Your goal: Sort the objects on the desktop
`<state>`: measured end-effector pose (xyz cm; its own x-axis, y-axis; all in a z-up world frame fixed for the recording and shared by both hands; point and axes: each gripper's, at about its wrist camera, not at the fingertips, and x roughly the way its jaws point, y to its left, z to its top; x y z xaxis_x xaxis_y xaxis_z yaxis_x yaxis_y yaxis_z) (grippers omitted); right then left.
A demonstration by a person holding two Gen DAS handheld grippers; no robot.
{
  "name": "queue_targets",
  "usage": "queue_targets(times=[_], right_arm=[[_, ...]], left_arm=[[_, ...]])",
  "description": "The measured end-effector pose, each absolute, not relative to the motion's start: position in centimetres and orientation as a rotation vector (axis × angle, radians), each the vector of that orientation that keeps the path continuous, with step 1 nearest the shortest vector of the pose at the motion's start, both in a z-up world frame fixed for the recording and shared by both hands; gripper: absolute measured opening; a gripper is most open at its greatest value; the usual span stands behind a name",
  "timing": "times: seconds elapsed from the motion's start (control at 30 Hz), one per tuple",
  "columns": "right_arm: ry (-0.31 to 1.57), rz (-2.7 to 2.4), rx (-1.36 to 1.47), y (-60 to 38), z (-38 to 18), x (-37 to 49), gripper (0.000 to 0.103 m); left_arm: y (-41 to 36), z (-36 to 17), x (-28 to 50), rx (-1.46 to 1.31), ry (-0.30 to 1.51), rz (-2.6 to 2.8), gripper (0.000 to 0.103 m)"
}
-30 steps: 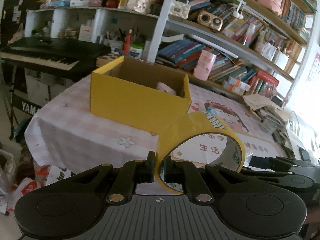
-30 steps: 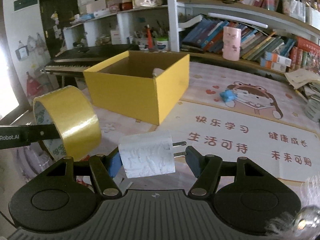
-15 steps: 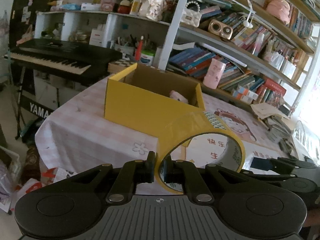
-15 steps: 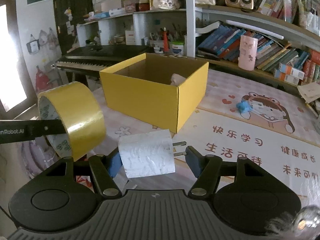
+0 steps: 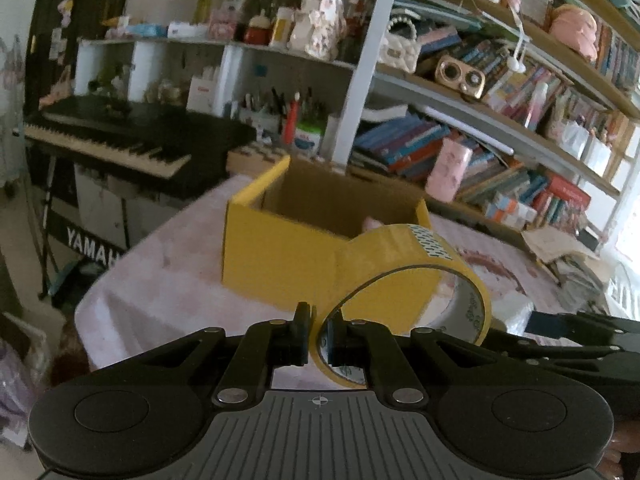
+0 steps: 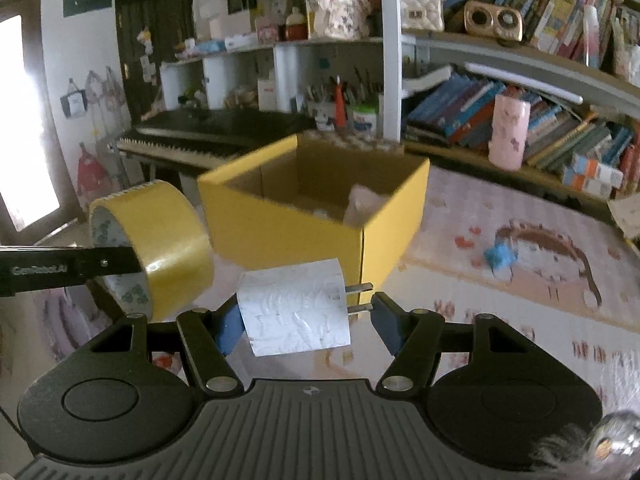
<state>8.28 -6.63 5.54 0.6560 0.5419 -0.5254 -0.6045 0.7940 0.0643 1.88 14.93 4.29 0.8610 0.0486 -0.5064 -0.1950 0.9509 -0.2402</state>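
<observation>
My left gripper (image 5: 318,330) is shut on the wall of a yellow tape roll (image 5: 404,276), held in the air in front of the open yellow box (image 5: 276,256). The roll also shows in the right wrist view (image 6: 160,240), left of the box (image 6: 288,236). My right gripper (image 6: 306,316) is shut on a white plug adapter (image 6: 294,308), its two prongs pointing right, held above the table short of the box's near corner. A pale pink item (image 6: 362,210) lies inside the box.
A small blue object (image 6: 500,256) lies on the cartoon table mat (image 6: 520,280) to the right. A black keyboard (image 5: 120,136) stands left of the table. Bookshelves (image 5: 480,140) with a pink cup (image 6: 510,136) run behind the table.
Both grippers have risen with their loads, and the box now sits lower and further off in both views. Both grips are unchanged.
</observation>
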Motion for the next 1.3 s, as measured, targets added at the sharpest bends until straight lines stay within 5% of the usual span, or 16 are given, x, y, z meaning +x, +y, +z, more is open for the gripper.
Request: queue_targets(times=[0.53, 1.1, 1.3], right_arm=[[0.516, 0.683, -0.108, -3.6, 6.6, 19.9, 0.063], [0.555, 0.705, -0.148, -0.7, 5.3, 30.3, 0.063], [0.618, 0.749, -0.226, 2.4, 4.5, 33.6, 0.063]], left_arm=[[17.0, 6.5, 12.4, -0.239, 0.469, 0.142, 0.007], [15.8, 1.0, 23.2, 0.072, 0.724, 0.143, 0.007], [15.6, 0.2, 24.8, 0.108, 0.777, 0.174, 0.016]])
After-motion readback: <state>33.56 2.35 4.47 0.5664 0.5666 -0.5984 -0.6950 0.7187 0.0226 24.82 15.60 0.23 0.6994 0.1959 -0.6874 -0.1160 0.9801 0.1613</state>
